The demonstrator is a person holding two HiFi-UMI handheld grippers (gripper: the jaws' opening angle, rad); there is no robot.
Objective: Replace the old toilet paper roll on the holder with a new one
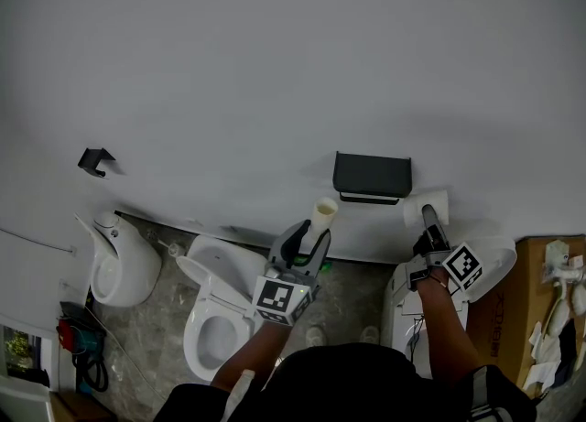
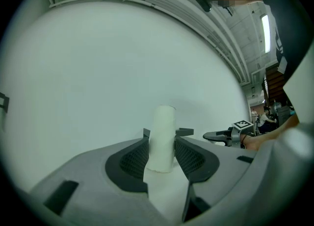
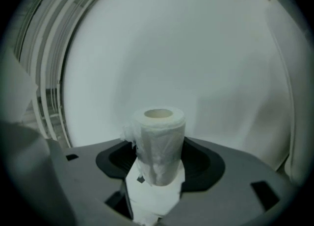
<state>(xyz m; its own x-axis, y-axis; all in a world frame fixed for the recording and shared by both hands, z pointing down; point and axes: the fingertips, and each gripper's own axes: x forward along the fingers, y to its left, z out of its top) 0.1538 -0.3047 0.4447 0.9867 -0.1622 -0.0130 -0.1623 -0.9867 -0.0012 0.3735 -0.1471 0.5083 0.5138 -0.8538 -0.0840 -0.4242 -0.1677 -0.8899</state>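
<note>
A black toilet paper holder (image 1: pixel 371 176) hangs on the white wall, with no roll showing on it. My left gripper (image 1: pixel 311 231) is below and left of it, shut on a bare cardboard tube (image 1: pixel 323 214) that stands upright between the pads (image 2: pixel 186 157). The tube (image 2: pixel 163 122) is pale and empty. My right gripper (image 1: pixel 428 221) is just right of the holder, shut on a new toilet paper roll (image 1: pixel 425 204). In the right gripper view the new roll (image 3: pixel 159 139) stands upright in a thin plastic wrap, hiding the fingertips.
A white toilet (image 1: pixel 215 310) with its lid up stands below the left gripper. A white urinal-like fixture (image 1: pixel 119 260) is at the left, and a black hook (image 1: pixel 94 161) on the wall above it. A cardboard box (image 1: pixel 536 301) sits at the right.
</note>
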